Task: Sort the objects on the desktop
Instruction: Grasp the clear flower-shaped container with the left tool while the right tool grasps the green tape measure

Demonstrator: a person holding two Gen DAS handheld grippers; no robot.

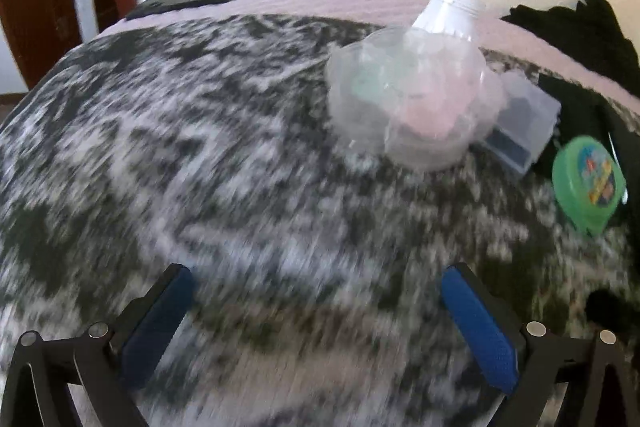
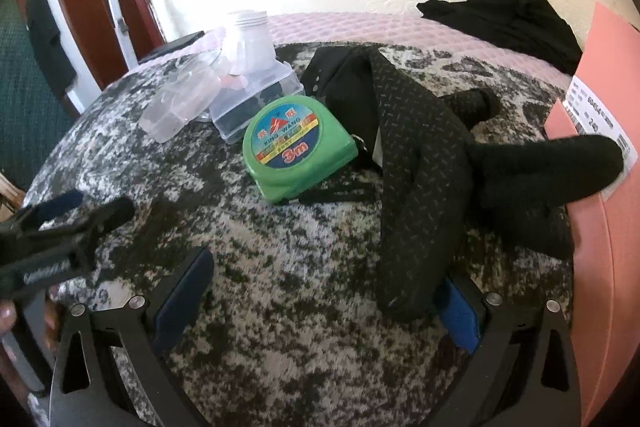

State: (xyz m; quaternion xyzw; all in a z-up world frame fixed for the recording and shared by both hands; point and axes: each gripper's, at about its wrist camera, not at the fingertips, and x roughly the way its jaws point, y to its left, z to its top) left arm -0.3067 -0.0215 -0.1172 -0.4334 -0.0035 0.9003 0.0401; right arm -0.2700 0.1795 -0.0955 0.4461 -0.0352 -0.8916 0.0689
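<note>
Left gripper [image 1: 316, 283] hovering spread, empty; clear cups [image 1: 404, 95], blurry, sitting at 1 o'clock. Right gripper [image 2: 326, 279] spread, green tape measure [image 2: 298, 151] lying at 12.

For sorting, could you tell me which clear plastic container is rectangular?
The flat lidded box beside the green tape measure; the other clear containers are round.

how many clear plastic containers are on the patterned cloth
3. A round clear plastic tub lies on its side at the left, a rectangular lidded clear box sits beside it, and a white-necked clear jar is just behind. Others may be hidden.
</note>
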